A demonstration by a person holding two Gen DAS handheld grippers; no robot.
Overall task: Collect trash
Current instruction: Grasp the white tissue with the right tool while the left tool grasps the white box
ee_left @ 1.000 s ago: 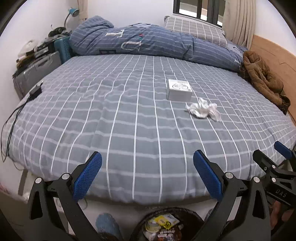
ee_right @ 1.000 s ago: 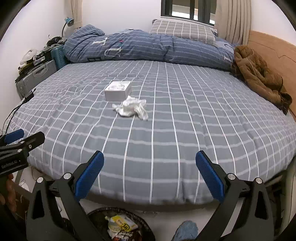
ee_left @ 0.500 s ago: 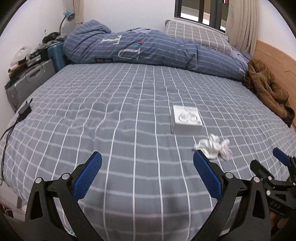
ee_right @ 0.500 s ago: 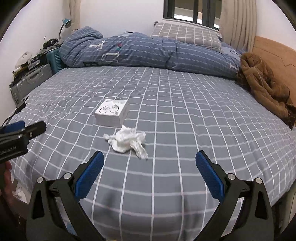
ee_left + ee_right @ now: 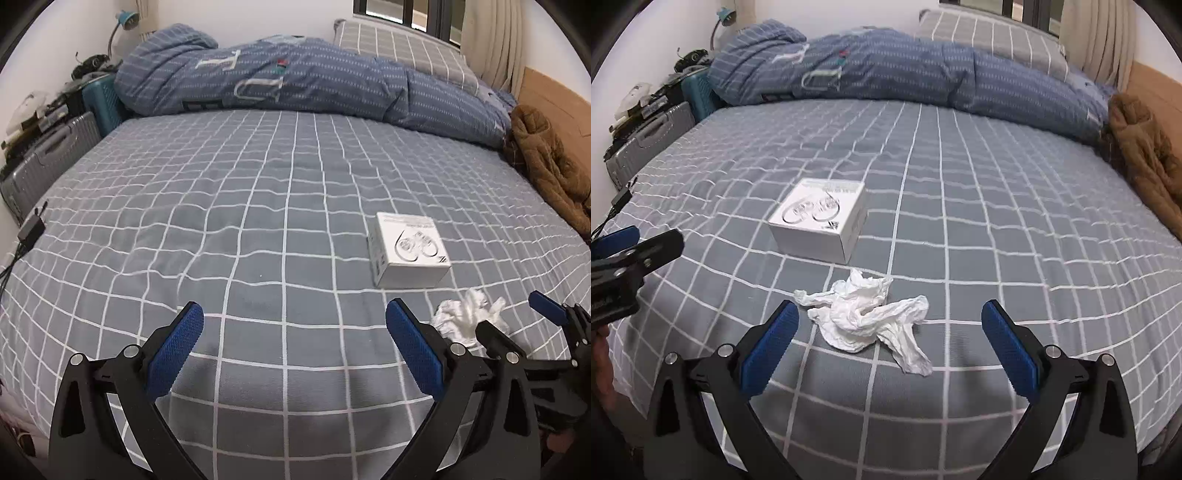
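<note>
Crumpled tissue (image 5: 866,314) is lying on the bed (image 5: 997,221), just in front of the white box (image 5: 820,218). Its long axis runs left-right, with a tail trailing toward the near right. Right gripper (image 5: 886,343) hovers over it with jaws wide apart; left gripper (image 5: 291,343) is spread too, holding nothing.

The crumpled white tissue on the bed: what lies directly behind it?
Behind the crumpled white tissue lies a flat white cardboard box printed with earphones, on the grey checked bedsheet, apart from the tissue. Its contents cannot be seen; it is closed.
</note>
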